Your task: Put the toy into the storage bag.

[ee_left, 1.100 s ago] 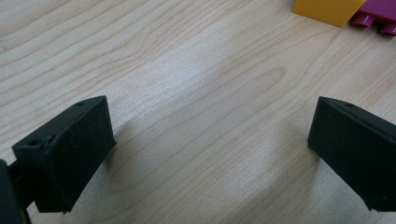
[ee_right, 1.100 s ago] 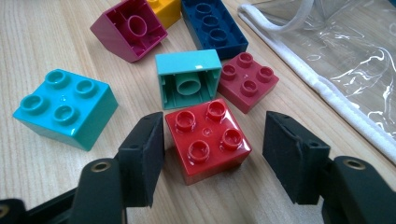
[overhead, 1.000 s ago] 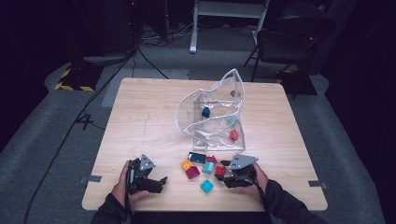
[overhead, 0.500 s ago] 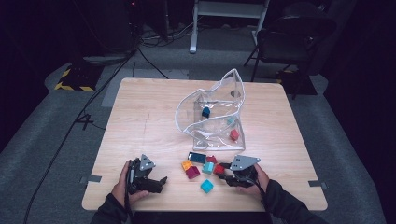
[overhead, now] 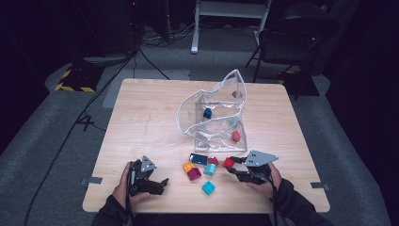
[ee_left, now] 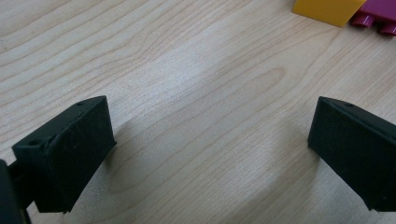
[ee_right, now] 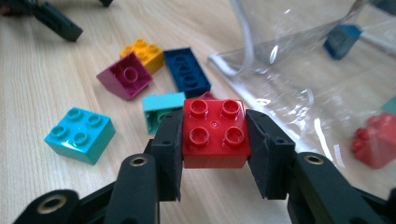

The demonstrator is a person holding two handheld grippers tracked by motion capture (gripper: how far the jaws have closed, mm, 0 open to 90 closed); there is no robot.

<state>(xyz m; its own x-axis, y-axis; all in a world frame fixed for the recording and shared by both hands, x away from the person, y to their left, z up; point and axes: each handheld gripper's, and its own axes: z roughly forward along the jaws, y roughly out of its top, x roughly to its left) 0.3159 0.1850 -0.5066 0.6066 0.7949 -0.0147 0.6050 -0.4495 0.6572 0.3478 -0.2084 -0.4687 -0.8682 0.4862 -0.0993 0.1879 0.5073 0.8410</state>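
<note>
Table (overhead: 141,117) of pale wood takes up the middle of the high view, and everything else is placed here against the clear plastic bag (overhead: 214,113) that lies crumpled open on its far half. Inside the bag sit a dark blue brick (overhead: 207,112), a pale teal brick (overhead: 232,121) and a red brick (overhead: 235,135), the last one close to the bag's near edge.

On the person's side of the bag a loose cluster of bricks rests on the wood: a long dark blue brick (overhead: 199,158) just beside the bag's near edge, a yellow brick (overhead: 188,166) and a magenta sloped brick (overhead: 194,173) a little nearer the person, a mint brick (overhead: 210,169) beside them, and a turquoise brick (overhead: 208,188) lying farthest from the bag.

The right gripper (overhead: 231,165) is near the bag's near right corner, held in the person's right hand (overhead: 263,176). Its jaws have just been closing and now pinch a red square brick (ee_right: 215,133) by two opposite sides, studs facing up, the pads pressed flat against it; in the right gripper view the brick looks lifted clear of the wood, with the mint brick just behind it.

The left gripper (overhead: 162,184) is well apart from the bag, near the table's near left edge, in the person's left hand (overhead: 123,183). Its jaws stand spread wide over bare wood with nothing between them.
</note>
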